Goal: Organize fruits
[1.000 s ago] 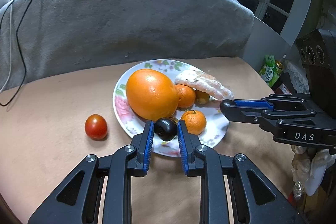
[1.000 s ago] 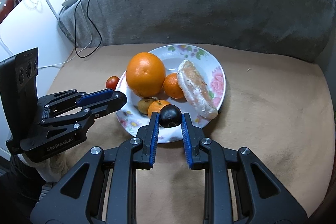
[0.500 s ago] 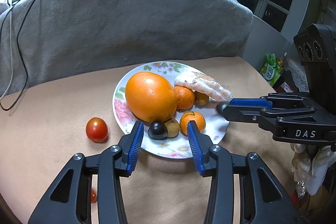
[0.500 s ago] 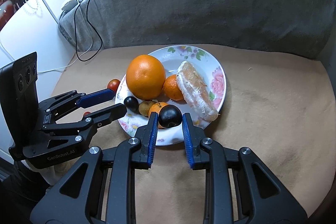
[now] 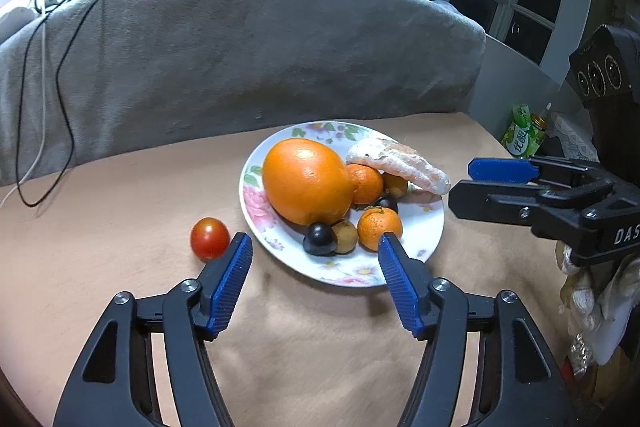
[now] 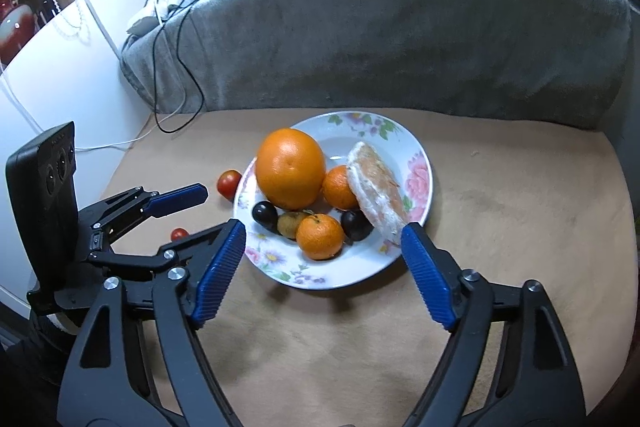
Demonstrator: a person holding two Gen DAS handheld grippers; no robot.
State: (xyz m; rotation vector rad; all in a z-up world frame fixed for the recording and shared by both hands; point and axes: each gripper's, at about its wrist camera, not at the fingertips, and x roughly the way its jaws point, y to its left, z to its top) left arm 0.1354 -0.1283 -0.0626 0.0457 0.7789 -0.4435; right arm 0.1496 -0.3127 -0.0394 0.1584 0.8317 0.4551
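- Grey plush blanket (image 5: 248,67) drapes over the backrest behind the flowered plate (image 5: 276,247), with black cables (image 5: 60,75) trailing down it on the plate's left in the left wrist view.
- Tan cloth surface (image 6: 500,227) lies under the plate and spreads out on every side of it.
- Left gripper (image 5: 314,249) hangs over the plate's near rim; its jaws are opening, with nothing pressed between the blue pads, and a dark grape (image 5: 319,239) rests on the plate just beyond them.
- Right gripper (image 6: 323,233) hangs over the plate's near edge from its own side; its jaws are opening wide, and nothing is clamped.
- On the plate, the big orange (image 5: 306,181) sits toward the left half.
- A peeled citrus segment (image 6: 376,193) lies along the plate's right side.
- Two mandarins are on the plate: one (image 6: 338,187) between the big orange and the segment, another (image 6: 320,235) nearer the front rim.
- A brownish small fruit (image 6: 290,225) sits by the front mandarin, on the plate.
- A second dark grape (image 6: 356,225) rests on the plate between the front mandarin and the segment.
- Off the plate, just left of its rim, a red tomato (image 5: 209,239) sits on the cloth.
- A smaller red tomato (image 6: 179,234) lies further left of the plate, behind the left gripper's finger.
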